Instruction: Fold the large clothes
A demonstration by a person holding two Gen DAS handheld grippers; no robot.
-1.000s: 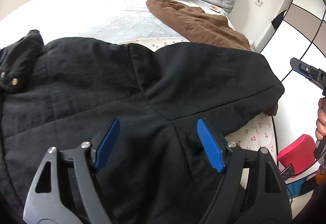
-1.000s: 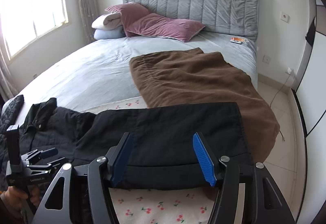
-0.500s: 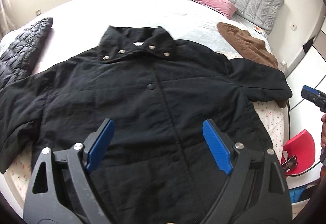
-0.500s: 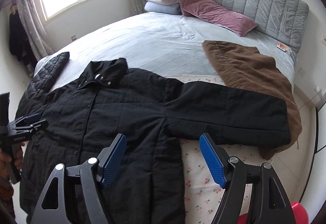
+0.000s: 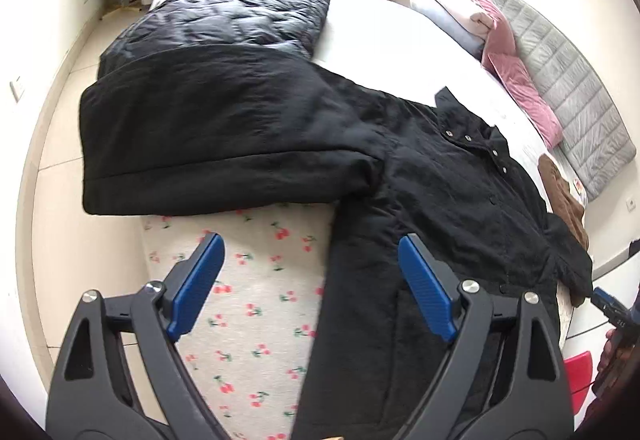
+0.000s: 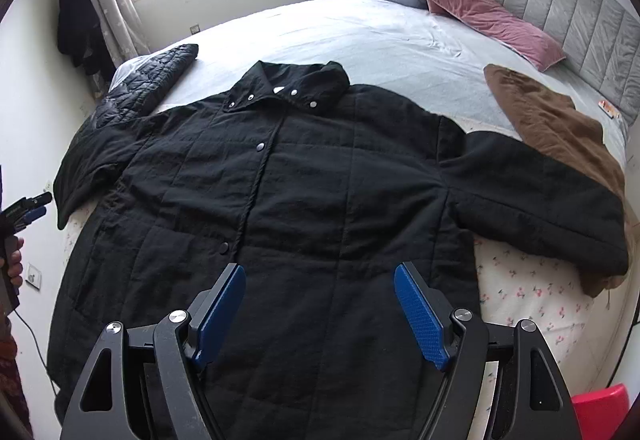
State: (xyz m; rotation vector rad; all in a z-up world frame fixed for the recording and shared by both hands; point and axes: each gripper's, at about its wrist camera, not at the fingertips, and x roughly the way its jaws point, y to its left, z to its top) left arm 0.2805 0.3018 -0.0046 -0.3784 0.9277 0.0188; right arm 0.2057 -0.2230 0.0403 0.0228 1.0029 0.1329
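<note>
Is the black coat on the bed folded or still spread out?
Spread out: the black coat lies flat, front up, both sleeves extended sideways.

I have swung my left gripper [image 5: 310, 286] away from the middle of the black coat [image 6: 280, 200]; it now hangs over the coat's sleeve [image 5: 224, 144] and the cherry-print sheet [image 5: 248, 304] at the bed's foot edge. My right gripper [image 6: 320, 310] has shifted from the other sleeve [image 6: 540, 200] to above the coat's front.

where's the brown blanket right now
In the right wrist view, the brown blanket lies on the bed's right side, below the headboard, partly under the black coat's sleeve.
</note>
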